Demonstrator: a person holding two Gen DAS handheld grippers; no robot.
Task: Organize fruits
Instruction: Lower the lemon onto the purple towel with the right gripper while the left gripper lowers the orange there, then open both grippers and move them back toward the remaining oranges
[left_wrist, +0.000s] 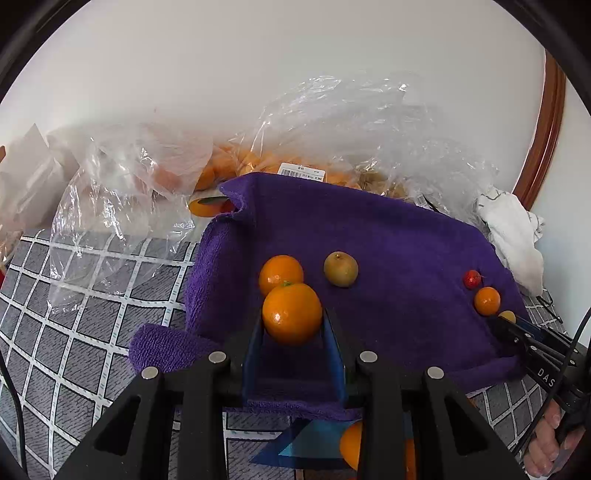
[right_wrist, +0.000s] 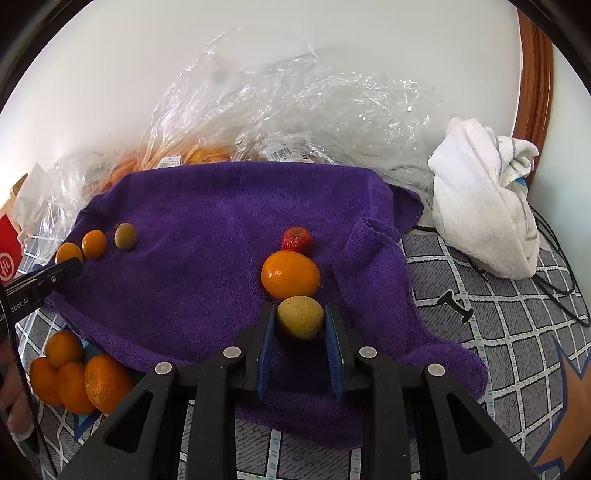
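Note:
A purple towel (left_wrist: 388, 236) (right_wrist: 207, 221) lies on the checked cloth. My left gripper (left_wrist: 293, 319) is shut on an orange (left_wrist: 291, 314), just above the towel's near left part; a second orange (left_wrist: 279, 271) and a brownish-green fruit (left_wrist: 340, 268) lie behind it. My right gripper (right_wrist: 300, 314) is shut on a small yellow fruit (right_wrist: 300, 316) over the towel's right side. An orange (right_wrist: 290, 275) and a small red fruit (right_wrist: 297, 240) lie just beyond it. The left gripper (right_wrist: 62, 267) shows at the left edge of the right wrist view.
Clear plastic bags (right_wrist: 280, 107) with more oranges stand at the back against the wall. A crumpled white cloth (right_wrist: 484, 199) lies at the right. Several oranges (right_wrist: 79, 373) are piled on the checked cloth in front of the towel's left corner.

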